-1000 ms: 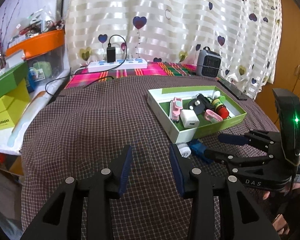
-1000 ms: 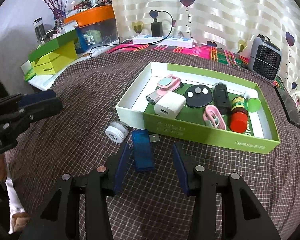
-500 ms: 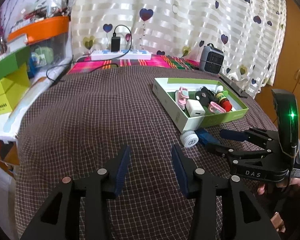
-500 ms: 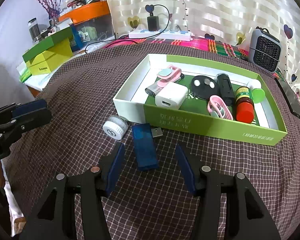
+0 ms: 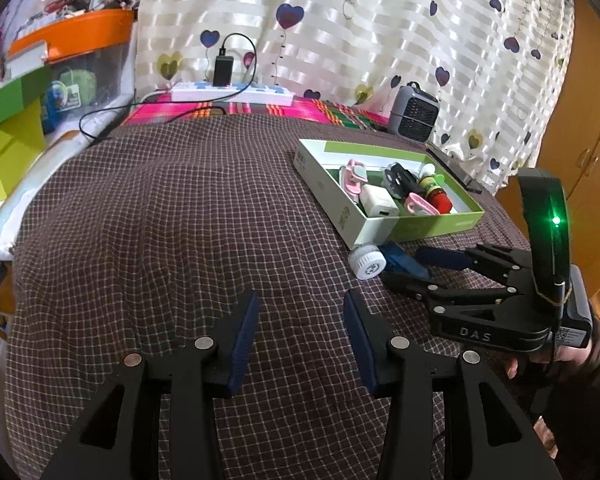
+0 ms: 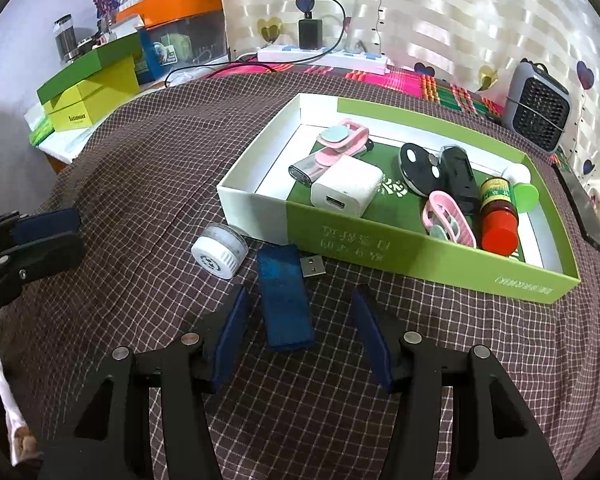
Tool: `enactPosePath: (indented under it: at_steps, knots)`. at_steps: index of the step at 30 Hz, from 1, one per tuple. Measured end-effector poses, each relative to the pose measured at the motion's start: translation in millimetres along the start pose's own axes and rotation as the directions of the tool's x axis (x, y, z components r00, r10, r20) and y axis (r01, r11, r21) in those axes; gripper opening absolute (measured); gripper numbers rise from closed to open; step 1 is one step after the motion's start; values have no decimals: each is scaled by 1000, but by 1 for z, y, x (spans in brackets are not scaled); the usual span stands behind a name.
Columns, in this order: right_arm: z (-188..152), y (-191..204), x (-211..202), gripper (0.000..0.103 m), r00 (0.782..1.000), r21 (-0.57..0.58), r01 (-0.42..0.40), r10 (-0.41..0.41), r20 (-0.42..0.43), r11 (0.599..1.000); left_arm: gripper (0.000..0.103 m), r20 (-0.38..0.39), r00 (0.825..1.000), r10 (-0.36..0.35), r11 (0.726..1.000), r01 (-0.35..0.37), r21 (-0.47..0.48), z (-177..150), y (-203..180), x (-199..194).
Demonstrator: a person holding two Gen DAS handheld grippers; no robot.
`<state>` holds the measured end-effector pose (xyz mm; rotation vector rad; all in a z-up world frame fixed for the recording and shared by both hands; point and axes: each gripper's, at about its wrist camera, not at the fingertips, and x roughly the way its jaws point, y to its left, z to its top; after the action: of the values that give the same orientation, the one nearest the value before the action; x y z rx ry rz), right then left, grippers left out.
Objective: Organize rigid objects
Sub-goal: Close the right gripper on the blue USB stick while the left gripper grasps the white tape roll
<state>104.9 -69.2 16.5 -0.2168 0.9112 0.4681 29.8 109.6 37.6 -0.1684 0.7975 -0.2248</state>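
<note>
Because the translucent blue plastic USB stick (image 6: 286, 296) lies outside the green-and-white cardboard box (image 6: 428, 250), the released right tongs (image 6: 298, 330) straddle it; left tongs (image 5: 300, 338) hang released, empty.

Both scenes are viewed downward along black fingers. The shallow green-and-white cardboard box (image 5: 384, 216) is seen from farther off in the left wrist view, close (image 6: 420, 248) in the right; both share it.

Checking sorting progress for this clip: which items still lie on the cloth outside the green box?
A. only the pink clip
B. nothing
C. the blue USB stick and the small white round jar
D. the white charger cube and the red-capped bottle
C: the blue USB stick and small white round jar lie on the checked cloth just outside the green box.
</note>
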Motion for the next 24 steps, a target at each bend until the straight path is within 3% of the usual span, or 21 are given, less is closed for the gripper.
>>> enactPosePath:
  at_steps: [7, 11, 24]
  knots:
    - [1, 0, 1, 52, 1000, -5, 0, 0, -1, 1000, 43, -26, 1000, -15, 1000, 15, 4, -2, -9, 7]
    - [0, 1, -2, 25, 1000, -10, -8, 8, 7, 1000, 43, -41, 999, -35, 999, 35, 0, -2, -15, 13]
    - [-5, -6, -8, 23, 999, -19, -51, 52, 8, 998, 43, -73, 995, -62, 998, 62, 0, 7, -35, 38]
